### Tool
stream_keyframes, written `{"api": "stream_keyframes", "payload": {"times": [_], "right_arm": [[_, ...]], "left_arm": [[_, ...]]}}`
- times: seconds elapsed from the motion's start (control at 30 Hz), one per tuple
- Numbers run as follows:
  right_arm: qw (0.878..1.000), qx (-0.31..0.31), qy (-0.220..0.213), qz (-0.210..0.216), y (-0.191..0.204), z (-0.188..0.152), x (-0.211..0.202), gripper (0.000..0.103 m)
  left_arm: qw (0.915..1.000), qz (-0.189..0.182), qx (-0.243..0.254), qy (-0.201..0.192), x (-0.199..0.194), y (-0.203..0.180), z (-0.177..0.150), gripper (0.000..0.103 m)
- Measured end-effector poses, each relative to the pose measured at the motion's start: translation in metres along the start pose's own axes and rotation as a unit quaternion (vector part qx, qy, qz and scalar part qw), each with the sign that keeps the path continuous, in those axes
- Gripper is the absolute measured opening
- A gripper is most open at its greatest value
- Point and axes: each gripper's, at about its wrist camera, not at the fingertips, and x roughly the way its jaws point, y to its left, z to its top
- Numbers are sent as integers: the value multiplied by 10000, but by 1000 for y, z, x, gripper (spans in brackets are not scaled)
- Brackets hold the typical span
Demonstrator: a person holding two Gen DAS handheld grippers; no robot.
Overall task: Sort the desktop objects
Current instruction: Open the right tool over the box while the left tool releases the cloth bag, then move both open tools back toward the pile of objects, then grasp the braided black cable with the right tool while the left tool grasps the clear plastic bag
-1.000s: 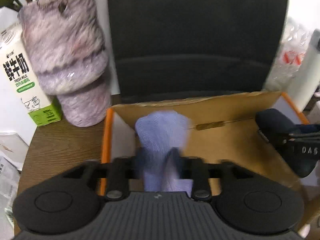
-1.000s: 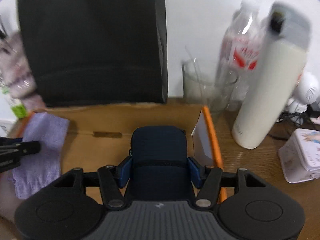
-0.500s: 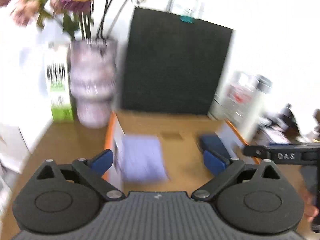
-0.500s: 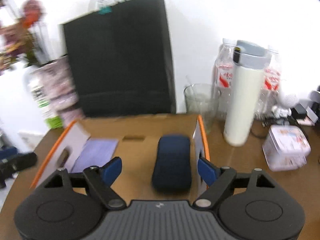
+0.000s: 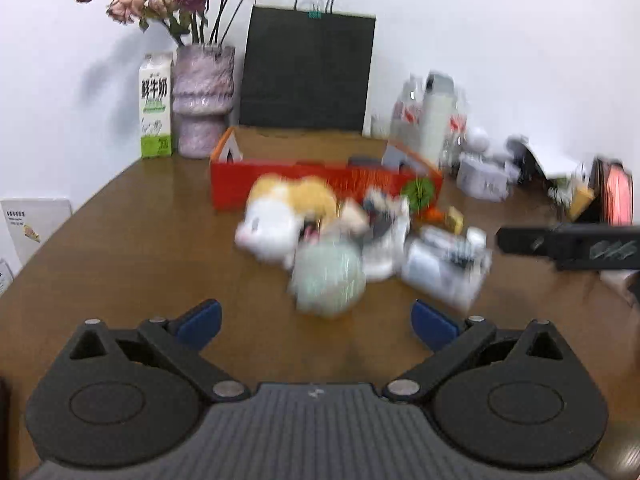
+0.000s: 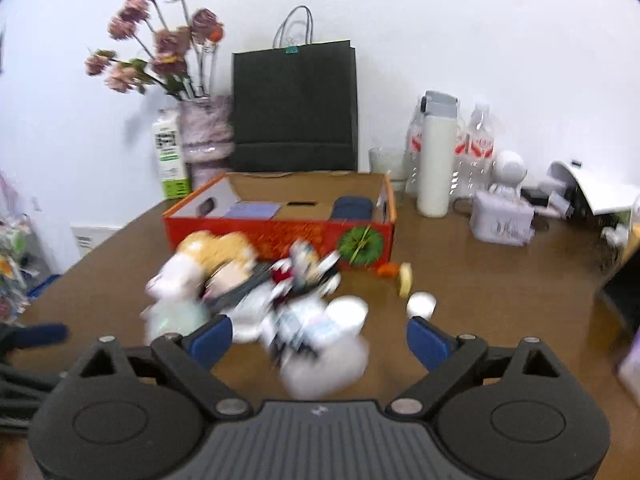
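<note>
Left claw (image 5: 316,322) and right claw (image 6: 318,338), both spreading wider with nothing pinched between the blue pads, above a brown bench (image 5: 132,248). A blurred heap of small objects (image 6: 256,300), including an orange-and-white plush toy (image 5: 288,216), lies on the bench just in front of an orange box (image 6: 276,236). Inside the box rest a lilac cloth (image 6: 253,210) at left and a dark blue case (image 6: 352,208) at right. Behind it stands a black paper bag (image 6: 295,108).
</note>
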Motion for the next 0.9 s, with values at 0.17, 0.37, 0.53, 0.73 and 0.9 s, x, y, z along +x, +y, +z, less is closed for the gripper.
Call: {"api": "stream_keyframes", "payload": {"times": [0.17, 0.37, 0.53, 0.73, 0.9], "right_arm": [[9998, -115, 186, -29, 11, -50, -9, 94], [9988, 107, 464, 65, 16, -65, 0, 94], [9974, -120, 670, -227, 15, -76, 14, 94], [9964, 107, 772, -334, 10, -77, 20, 94], [9963, 73, 786, -328, 11, -77, 22, 95]], "left_arm": [[9987, 375, 9, 354, 6, 6, -23, 103], [9972, 565, 296, 386, 10, 0, -33, 103], [9965, 483, 193, 651, 17, 3, -36, 103], [9965, 456, 191, 669, 17, 3, -36, 103], [9969, 390, 188, 655, 18, 4, -34, 103]]}}
